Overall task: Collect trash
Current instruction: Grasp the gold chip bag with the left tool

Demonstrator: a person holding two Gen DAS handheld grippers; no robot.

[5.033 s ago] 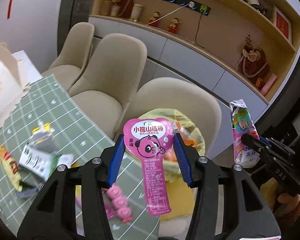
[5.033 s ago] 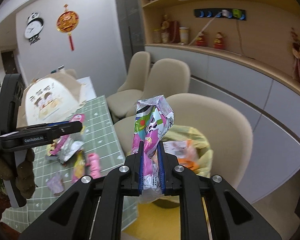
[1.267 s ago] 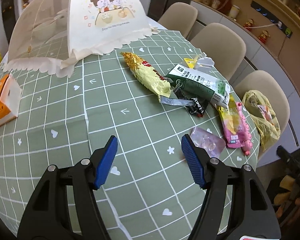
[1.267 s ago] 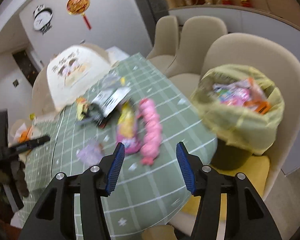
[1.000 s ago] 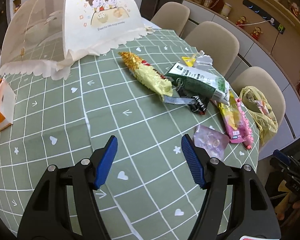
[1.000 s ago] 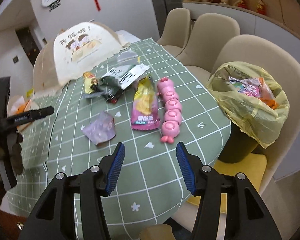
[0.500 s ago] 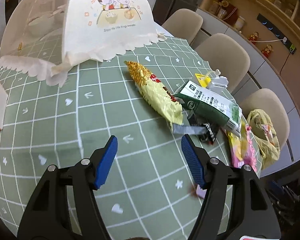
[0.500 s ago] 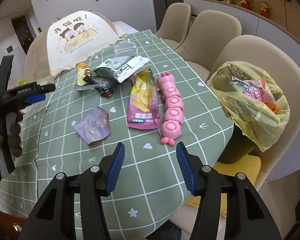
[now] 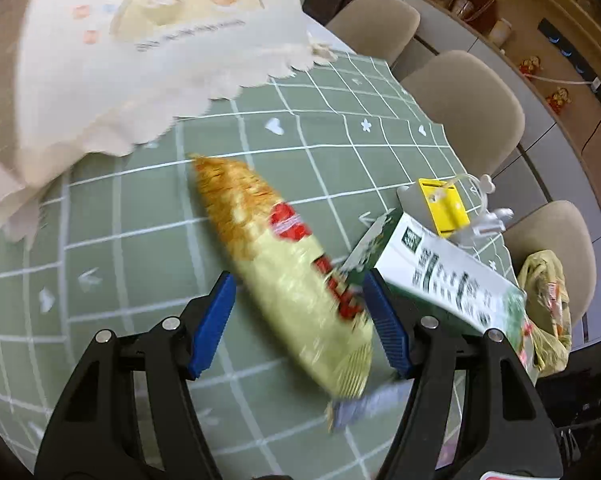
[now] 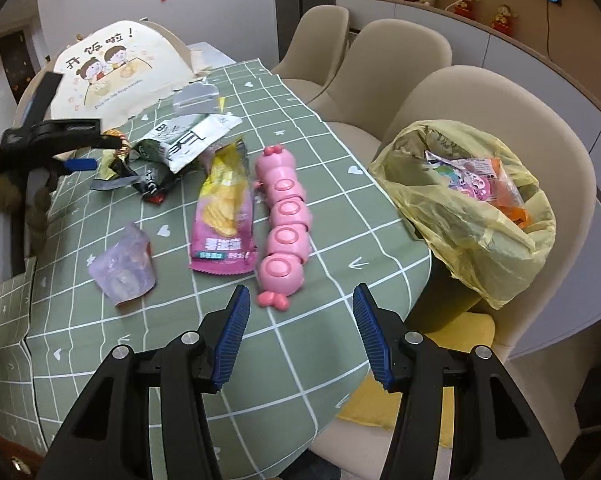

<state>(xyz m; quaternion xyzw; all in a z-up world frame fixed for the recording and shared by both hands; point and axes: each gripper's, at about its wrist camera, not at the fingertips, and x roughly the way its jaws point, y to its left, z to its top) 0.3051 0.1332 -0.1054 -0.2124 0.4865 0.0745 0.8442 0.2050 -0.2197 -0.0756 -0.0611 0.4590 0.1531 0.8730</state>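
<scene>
Left gripper [image 9: 298,328] spread wide, I see its pads flanking the yellow snack bag [image 9: 284,276] on the green tablecloth [image 9: 140,216]; print blurred. Right gripper [image 10: 298,336] gapes empty near the pink caterpillar toy [image 10: 282,224], yellow trash bag [image 10: 472,216] beside.

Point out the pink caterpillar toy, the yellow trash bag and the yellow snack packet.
Pink plastic caterpillar toy [image 10: 286,216]: right wrist view, middle segment.
Yellow plastic trash bag [image 10: 484,232]: right wrist view, front wall.
Yellow foil snack packet [image 9: 288,280]: left wrist view, middle of the packet.
</scene>
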